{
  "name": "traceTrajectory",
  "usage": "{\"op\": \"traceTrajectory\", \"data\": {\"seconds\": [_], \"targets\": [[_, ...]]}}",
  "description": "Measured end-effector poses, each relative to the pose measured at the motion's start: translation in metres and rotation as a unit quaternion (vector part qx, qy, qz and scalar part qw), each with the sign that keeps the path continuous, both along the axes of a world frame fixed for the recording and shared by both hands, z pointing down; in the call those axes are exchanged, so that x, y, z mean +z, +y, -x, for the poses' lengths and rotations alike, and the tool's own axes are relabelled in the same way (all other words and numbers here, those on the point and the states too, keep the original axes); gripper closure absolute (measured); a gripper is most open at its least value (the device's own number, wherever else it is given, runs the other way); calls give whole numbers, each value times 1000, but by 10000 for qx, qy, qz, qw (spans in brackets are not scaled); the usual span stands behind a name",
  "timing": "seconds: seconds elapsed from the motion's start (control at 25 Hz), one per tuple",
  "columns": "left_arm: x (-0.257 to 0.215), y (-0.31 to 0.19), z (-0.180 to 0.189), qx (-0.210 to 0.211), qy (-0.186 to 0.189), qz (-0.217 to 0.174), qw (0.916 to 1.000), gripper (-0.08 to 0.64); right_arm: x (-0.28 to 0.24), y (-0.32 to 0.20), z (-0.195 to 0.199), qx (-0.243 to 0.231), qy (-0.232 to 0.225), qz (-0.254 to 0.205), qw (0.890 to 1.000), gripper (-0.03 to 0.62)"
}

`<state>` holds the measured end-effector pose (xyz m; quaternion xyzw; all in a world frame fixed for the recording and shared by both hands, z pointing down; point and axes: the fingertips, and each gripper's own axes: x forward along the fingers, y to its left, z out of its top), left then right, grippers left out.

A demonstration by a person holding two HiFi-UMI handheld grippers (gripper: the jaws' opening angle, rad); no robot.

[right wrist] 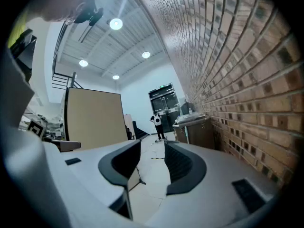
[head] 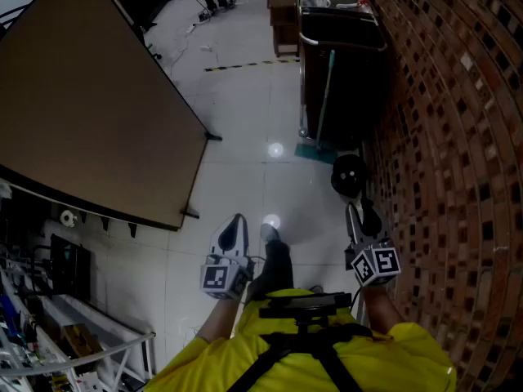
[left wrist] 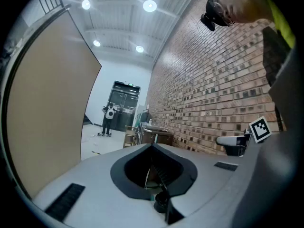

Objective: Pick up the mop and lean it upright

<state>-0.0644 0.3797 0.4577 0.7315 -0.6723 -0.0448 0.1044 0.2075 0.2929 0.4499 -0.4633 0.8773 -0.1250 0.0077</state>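
The left gripper (left wrist: 152, 148) is holding its jaws together, the dark pads meeting at the tips with nothing between them. The right gripper (right wrist: 153, 148) is holding its jaws apart, and only bare floor is showing through the gap. In the head view the left gripper (head: 234, 229) and the right gripper (head: 357, 215) are both pointing forward over the glossy white floor (head: 245, 137), carried low in front of the person's yellow shirt (head: 409, 354), and neither is touching the mop (head: 324, 100). The mop is standing well ahead of the right gripper, near the brick wall (head: 458, 137). Its long axis is running close to upright: the pale teal handle (head: 329, 72) is rising from the floor and leaning against the front of a dark cabinet (head: 355, 72), its upper end pointing toward the cabinet's top edge, while the teal mop head (head: 315, 152) is lying on the floor at the foot. A round black object (head: 349, 175) is sitting on the floor between the mop head and the right gripper. A large brown board (head: 90, 96) is standing at the left. The marker cube (head: 374, 264) on the right gripper is showing black-and-white square patterns; other print is too small to read. A yellow-and-black tape strip (head: 237, 65) is lying on the floor further off.
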Motion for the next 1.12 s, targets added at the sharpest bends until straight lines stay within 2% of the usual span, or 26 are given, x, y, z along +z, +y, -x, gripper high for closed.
{"op": "traceTrajectory", "data": {"seconds": [0.24, 0.4, 0.56, 0.72, 0.92, 1.12], "targets": [[-13, -132, 67, 357, -177, -275, 9988, 555, -3, -117, 79, 230, 128, 5, 9997, 430], [-35, -211, 103, 735, -242, -371, 9963, 555, -21, -190, 120, 456, 241, -249, 9984, 430], [-30, -281, 118, 960, -260, -221, 9948, 555, 3, -279, 121, 1003, 332, -11, 9944, 430], [-28, -347, 124, 1082, -263, -202, 9936, 555, 6, -367, 119, 1265, 375, 104, 9912, 430], [-27, -427, 142, 770, -262, -183, 9965, 555, 28, -452, 123, 1229, 423, 206, 9913, 430], [-1, -476, 160, 503, -334, 158, 9981, 555, 79, -538, 125, 1149, 696, 265, 9906, 430]]}}
